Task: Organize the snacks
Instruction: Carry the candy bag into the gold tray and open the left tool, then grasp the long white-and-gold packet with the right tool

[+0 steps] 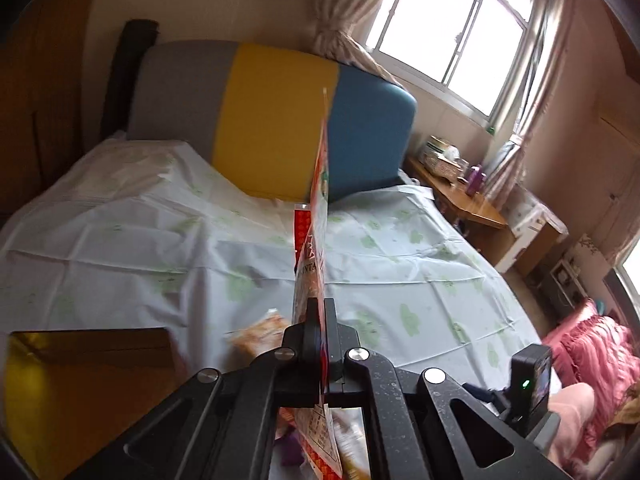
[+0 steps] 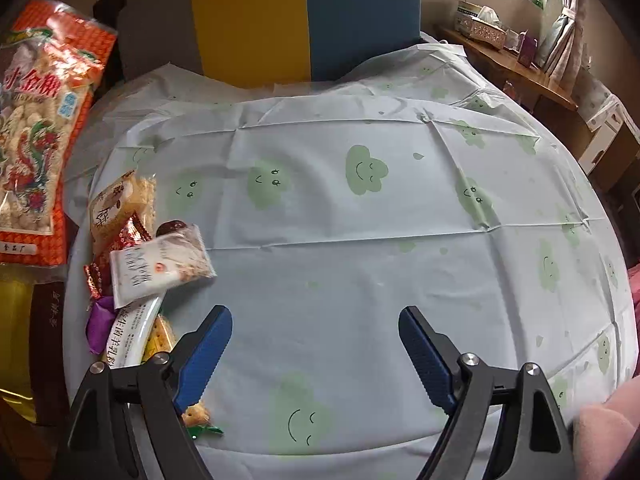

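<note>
My left gripper (image 1: 319,312) is shut on a large red-and-orange snack bag (image 1: 316,232), held edge-on and lifted above the table. The same bag (image 2: 36,128) shows at the left of the right wrist view. My right gripper (image 2: 316,328) is open and empty, low over the table's pale cloth with green smiley clouds (image 2: 360,240). A pile of small snack packets lies at the table's left: a white packet (image 2: 160,264), a beige one (image 2: 120,204), a red foil one (image 2: 128,236), a purple one (image 2: 100,320).
A gold-lined brown box (image 1: 80,380) sits at the table's left edge. A grey, yellow and blue chair back (image 1: 272,120) stands behind the table. A wooden desk with a tissue box (image 2: 480,24) is at the far right. Pink bedding (image 1: 592,352) lies right.
</note>
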